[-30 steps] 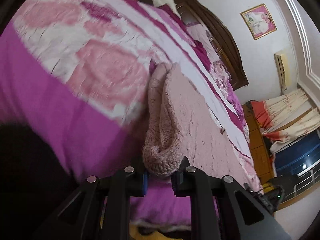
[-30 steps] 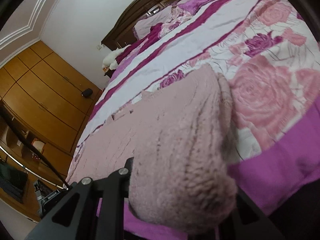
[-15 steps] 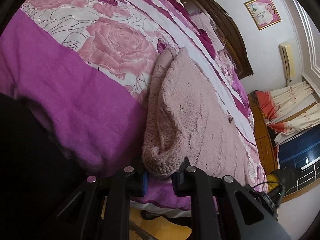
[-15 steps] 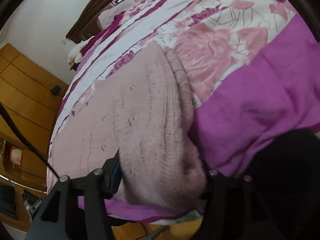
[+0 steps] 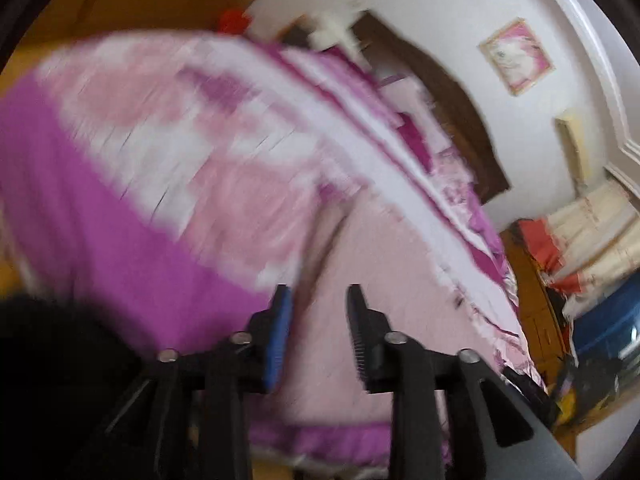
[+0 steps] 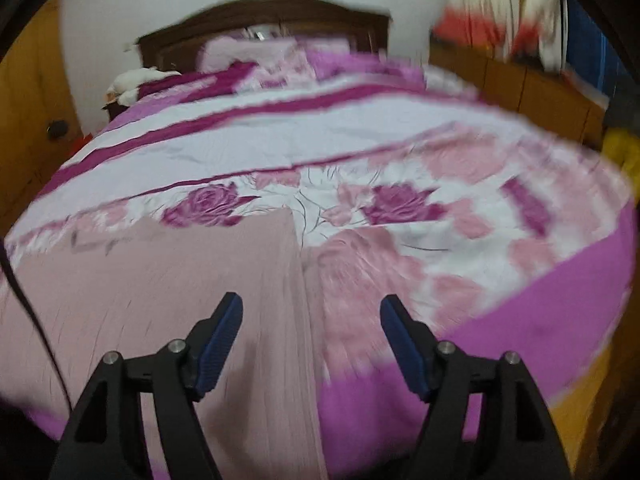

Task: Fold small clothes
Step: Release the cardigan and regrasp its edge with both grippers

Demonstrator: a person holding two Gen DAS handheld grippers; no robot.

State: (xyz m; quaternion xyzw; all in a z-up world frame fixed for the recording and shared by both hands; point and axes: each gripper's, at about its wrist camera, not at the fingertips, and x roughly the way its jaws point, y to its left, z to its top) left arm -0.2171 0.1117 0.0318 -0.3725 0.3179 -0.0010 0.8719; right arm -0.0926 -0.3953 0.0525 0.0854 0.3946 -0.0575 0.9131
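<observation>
A pale pink knitted garment (image 6: 168,280) lies flat on the bed near its foot, and it shows in the left wrist view too as the pink garment (image 5: 392,280). My right gripper (image 6: 312,312) hangs above the garment's right edge; its jaws are opening wide and nothing is between them. My left gripper (image 5: 318,300) is raised over the garment's left edge. Its jaws are opening with a narrow gap, and no cloth is pinched between them. Both views are blurred by motion.
The bed carries a pink and purple rose-print cover (image 6: 400,200) with pillows at a dark wooden headboard (image 6: 264,16). Wooden wardrobes (image 6: 24,112) stand to the left, a low wooden cabinet (image 6: 520,84) and curtains to the right. A dark shape (image 5: 60,380) fills the lower left of the left wrist view.
Both grippers let go of the pink garment's folded edge and rose. The garment now lies flat on the bed. The right jaws spread wide; the left parted slightly.
</observation>
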